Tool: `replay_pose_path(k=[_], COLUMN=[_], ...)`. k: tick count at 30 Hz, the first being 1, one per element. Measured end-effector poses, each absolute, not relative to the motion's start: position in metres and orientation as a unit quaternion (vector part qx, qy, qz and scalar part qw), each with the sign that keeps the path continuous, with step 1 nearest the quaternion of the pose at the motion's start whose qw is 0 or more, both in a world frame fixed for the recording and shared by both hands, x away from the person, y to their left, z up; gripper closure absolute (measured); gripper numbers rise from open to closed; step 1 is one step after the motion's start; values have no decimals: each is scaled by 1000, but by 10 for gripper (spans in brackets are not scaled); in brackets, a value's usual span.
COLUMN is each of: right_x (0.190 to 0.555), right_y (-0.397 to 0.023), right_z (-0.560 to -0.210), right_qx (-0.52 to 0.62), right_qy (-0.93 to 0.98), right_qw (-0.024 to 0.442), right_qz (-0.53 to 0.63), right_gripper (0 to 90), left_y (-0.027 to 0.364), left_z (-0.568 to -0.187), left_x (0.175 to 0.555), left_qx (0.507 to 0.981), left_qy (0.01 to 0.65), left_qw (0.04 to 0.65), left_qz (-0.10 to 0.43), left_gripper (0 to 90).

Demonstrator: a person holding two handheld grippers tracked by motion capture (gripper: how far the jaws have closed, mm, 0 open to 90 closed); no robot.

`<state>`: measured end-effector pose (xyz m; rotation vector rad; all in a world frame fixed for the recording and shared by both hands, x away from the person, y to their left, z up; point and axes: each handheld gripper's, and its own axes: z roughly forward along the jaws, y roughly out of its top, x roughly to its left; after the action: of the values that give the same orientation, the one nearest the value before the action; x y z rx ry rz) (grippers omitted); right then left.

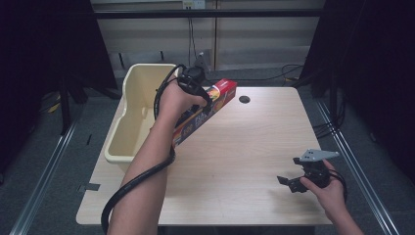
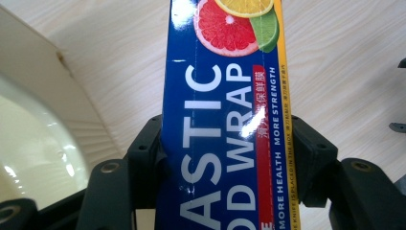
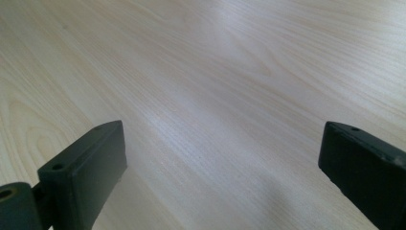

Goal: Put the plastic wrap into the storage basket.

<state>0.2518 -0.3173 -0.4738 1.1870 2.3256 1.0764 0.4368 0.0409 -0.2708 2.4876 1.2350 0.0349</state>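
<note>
Step in hand, as I read it: carrying the plastic wrap box (image 1: 208,108) toward the tub (image 1: 128,128). The box is long and blue with a red end. It sits at the far left of the table (image 1: 244,161), just right of the tub, and runs diagonally with the red end far-right and the other end near-left by the tub's rim. I can't tell whether its low end touches the table or is clear of it.

Left gripper (image 1: 195,98): jaws clamped across the width of the box, one pad on each long edge. The left gripper view shows the box (image 2: 225,124) running straight up between the two black jaws, flush against both, with no gap. It's a firm hold, narrow only as far as the box width allows. The tub wall (image 2: 28,158) shows at the left of that view, close by.

Right gripper (image 1: 298,183): at the near right of the table, well apart from the box. The right gripper view shows the jaws wide, with nothing between them, only bare table (image 3: 215,96). Idle.

Next move, my judgement:
- Swing the box left over the tub rim and get the low end clear of the rim first, or it may catch.
- The box looks about as long as the tub, so line it up with the tub's long axis before lowering.
- The grip is across the middle, so the box should stay balanced. The glossy cardboard could slip if it's tilted hard.
- Release only once it's inside. The right gripper isn't needed.
</note>
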Motion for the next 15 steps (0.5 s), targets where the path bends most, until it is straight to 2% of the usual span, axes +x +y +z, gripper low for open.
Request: replay_pose_path(k=[15], right_x=[252], right_y=[-316], right_z=[-474], right_qx=[412], right_qy=[816], right_qw=[156], right_qz=[375], right_gripper=[24], left_y=[61], left_z=[-257], left_x=[434], left_qx=[869], left_qy=[461], left_qw=[178], left_qz=[15], left_gripper=[407])
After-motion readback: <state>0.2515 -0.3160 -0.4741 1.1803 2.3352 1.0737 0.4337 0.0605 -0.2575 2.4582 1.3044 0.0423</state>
